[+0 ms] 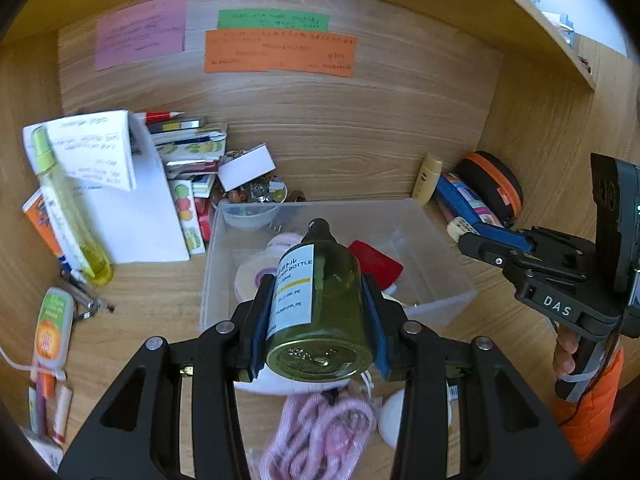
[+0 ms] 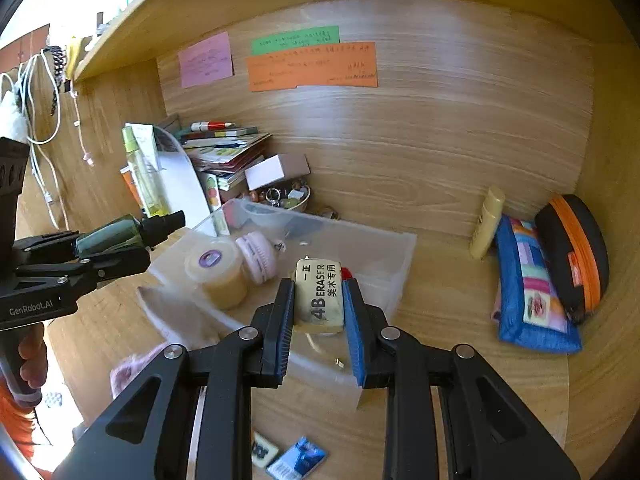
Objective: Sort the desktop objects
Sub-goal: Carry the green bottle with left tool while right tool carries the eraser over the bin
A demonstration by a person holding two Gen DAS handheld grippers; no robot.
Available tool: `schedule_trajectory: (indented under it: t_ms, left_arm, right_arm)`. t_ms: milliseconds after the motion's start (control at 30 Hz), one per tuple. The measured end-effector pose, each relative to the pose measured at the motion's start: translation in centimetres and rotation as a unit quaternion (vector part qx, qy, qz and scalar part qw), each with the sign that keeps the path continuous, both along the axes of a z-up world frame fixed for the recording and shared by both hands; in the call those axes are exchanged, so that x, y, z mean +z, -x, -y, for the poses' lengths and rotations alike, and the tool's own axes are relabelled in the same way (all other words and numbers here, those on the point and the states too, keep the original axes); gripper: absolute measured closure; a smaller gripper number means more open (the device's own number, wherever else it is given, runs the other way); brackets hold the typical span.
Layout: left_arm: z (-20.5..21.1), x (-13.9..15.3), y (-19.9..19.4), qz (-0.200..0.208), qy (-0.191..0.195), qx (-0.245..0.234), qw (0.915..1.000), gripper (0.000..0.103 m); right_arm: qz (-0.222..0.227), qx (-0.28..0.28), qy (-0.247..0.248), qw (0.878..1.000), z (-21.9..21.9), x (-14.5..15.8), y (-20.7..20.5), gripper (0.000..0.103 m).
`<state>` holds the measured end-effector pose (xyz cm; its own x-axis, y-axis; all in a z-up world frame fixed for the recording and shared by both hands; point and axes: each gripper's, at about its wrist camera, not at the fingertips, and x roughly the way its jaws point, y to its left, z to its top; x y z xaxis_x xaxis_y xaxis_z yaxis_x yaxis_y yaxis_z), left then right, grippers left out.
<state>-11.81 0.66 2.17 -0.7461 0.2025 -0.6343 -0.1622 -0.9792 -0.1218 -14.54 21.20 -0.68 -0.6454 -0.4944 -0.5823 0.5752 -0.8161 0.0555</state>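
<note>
My left gripper is shut on a dark green pump bottle, held above the near edge of a clear plastic bin; from the right wrist view the same bottle shows at the left in that gripper. My right gripper is shut on a cream 4B eraser, lifted over the bin. It appears at the right edge of the left wrist view, gripper, its tips closed. Inside the bin lie a cream jar, a pink round item and a red object.
A stack of books and papers and a yellow-green spray bottle stand at the left. A bowl of trinkets sits behind the bin. A small yellow bottle, blue pouch and black-orange case fill the right corner. Pink cord lies near the front.
</note>
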Motion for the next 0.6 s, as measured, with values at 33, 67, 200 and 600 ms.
schedule_trajectory:
  t_ms: [33, 67, 200, 600]
  left_arm:
    - [-0.1, 0.0, 0.6, 0.004, -0.001, -0.004, 1.0000, 0.062]
    - [-0.2, 0.0, 1.1, 0.008, -0.002, -0.007, 0.9999, 0.062]
    - [-0.8, -0.1, 3.4, 0.023, -0.009, -0.020, 0.9995, 0.062]
    - [-3.7, -3.4, 9.3, 0.092, 0.007, -0.046, 0.9947, 0.062]
  right_arm:
    - [0.001, -0.001, -0.002, 1.000, 0.3, 0.0, 0.3, 0.081]
    - [0.002, -0.002, -0.004, 1.000, 0.5, 0.0, 0.7, 0.081]
    - [0.010, -0.008, -0.010, 1.000, 1.2, -0.1, 2.3, 0.081]
    - [0.047, -0.012, -0.052, 0.997, 3.6, -2.4, 7.1, 0.081]
